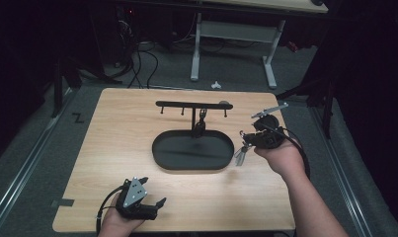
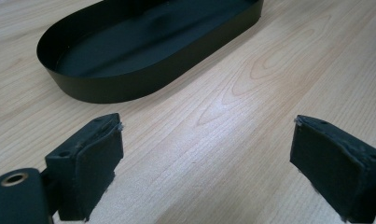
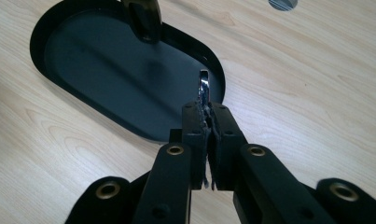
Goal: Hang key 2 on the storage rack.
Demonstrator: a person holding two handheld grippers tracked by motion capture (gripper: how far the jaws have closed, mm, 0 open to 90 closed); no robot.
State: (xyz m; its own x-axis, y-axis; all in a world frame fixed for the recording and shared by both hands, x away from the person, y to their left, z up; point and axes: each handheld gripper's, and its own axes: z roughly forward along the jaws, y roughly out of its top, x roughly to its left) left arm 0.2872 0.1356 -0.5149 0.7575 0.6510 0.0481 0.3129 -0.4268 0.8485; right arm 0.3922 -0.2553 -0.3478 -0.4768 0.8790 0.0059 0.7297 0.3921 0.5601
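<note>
High view, nearest first: the left gripper [image 1: 154, 205] rests on the desk [image 1: 112, 148] near its front edge, jaws spread and empty, likely parked so the other hand can work. Farther back, at the right end of the black oval tray [image 1: 159, 157], the right gripper [image 1: 247, 140] is clamped on a small shiny metal piece [image 3: 203, 87], probably keys, which dangles below it, lifted clear. Beyond stands the hook rack [image 1: 192, 104], seemingly its destination.
</note>
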